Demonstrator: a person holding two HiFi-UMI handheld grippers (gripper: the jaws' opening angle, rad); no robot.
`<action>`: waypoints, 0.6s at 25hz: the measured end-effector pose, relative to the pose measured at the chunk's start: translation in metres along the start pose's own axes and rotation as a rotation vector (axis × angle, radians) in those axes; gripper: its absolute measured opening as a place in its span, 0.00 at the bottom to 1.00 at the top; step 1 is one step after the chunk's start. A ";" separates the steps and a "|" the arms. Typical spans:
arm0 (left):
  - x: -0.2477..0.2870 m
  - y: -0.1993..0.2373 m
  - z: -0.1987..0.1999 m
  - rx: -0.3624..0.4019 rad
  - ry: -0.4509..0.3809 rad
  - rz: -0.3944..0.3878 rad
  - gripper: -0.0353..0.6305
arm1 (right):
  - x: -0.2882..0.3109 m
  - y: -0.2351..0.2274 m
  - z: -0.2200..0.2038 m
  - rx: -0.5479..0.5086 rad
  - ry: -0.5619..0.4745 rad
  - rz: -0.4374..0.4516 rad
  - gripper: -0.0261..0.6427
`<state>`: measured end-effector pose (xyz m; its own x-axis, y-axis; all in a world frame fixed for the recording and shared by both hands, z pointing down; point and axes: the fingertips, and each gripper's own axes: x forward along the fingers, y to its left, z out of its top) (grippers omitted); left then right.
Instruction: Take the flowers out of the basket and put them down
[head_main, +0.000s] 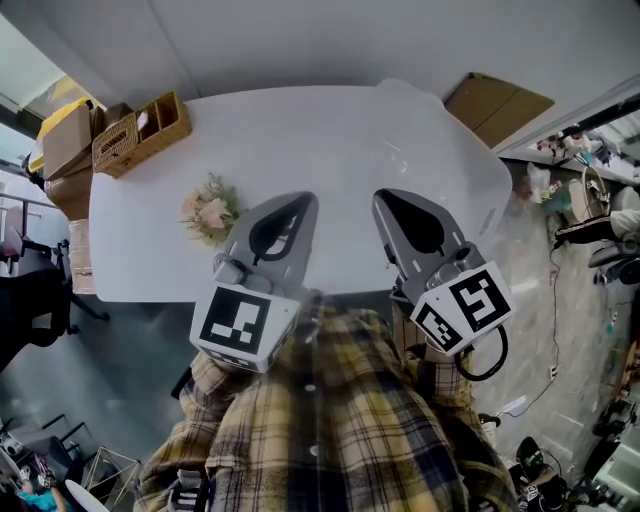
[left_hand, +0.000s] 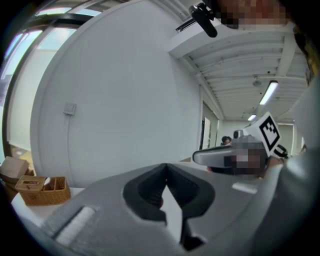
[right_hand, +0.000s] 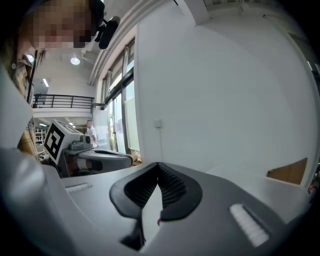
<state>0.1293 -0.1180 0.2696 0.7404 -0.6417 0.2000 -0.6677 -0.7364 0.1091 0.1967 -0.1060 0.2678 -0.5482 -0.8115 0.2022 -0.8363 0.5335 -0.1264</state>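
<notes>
Looking down on a white table (head_main: 330, 130) set against a plain pale wall (head_main: 300, 40). Taking in a grey, glossy floor (head_main: 130, 350) all round it, reflecting light. Finding stacked cardboard boxes (head_main: 65, 140) by the table's left end and a black chair (head_main: 30, 300) just below them. Spotting a flat cardboard sheet (head_main: 497, 105) near the far right corner, cluttered shelving (head_main: 580, 170) beyond it, and a dark cable (head_main: 553, 300) trailing over the floor. Looking level instead: noting a small switch plate (left_hand: 69, 108) on the wall, white ceiling beams (left_hand: 240, 55) with lit strip lamps (left_hand: 268, 92), tall windows (right_hand: 122, 110) letting in daylight, and a dark railing (right_hand: 60, 101) high up.
</notes>
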 end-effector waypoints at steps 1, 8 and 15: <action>0.002 0.000 0.001 0.002 0.001 0.000 0.06 | 0.000 -0.001 0.001 -0.001 -0.003 0.002 0.05; 0.012 0.001 0.002 0.010 0.012 -0.003 0.06 | 0.009 -0.001 0.004 -0.013 0.000 0.042 0.05; 0.020 0.007 0.004 0.038 0.013 -0.022 0.06 | 0.016 -0.001 0.001 -0.010 0.008 0.066 0.05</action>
<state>0.1394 -0.1367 0.2708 0.7534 -0.6228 0.2110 -0.6479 -0.7579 0.0765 0.1884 -0.1198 0.2705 -0.6020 -0.7726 0.2019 -0.7983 0.5881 -0.1298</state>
